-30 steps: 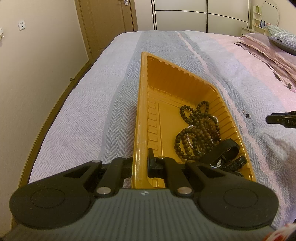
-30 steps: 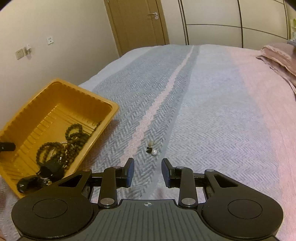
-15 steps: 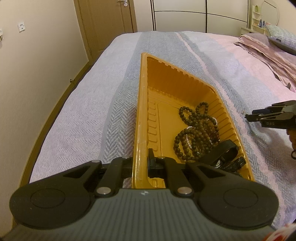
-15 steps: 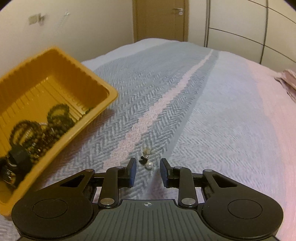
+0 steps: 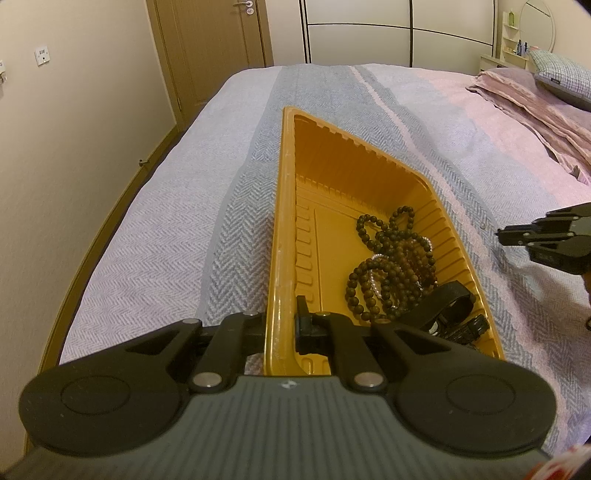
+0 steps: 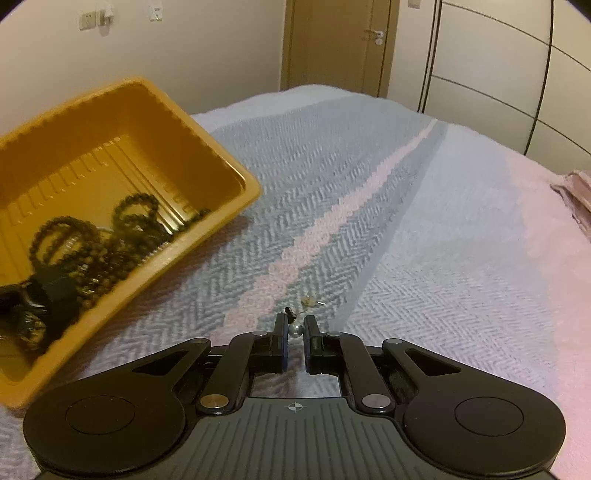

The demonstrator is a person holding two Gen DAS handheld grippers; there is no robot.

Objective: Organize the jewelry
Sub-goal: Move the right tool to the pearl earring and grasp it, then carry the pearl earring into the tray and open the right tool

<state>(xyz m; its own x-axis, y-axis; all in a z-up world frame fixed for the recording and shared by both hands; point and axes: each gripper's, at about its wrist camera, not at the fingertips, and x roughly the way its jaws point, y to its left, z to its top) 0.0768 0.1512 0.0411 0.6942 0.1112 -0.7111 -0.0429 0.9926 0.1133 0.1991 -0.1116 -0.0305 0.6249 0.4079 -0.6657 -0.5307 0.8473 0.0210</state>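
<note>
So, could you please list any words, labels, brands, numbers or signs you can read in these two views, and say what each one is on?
No readable text in either view.
Left gripper: a small pale mark on its grey body, too small to read.
Right gripper: a crosshair symbol on its body, no letters.
Dark pillow label: blurred, unreadable.
Wall switch and wall sockets: no legible markings.
Yellow tray: no label visible.

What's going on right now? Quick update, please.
Left hand-held gripper clamps tray rim. Right hand-held gripper just closing around pearl earring. Nothing blocking.
</note>
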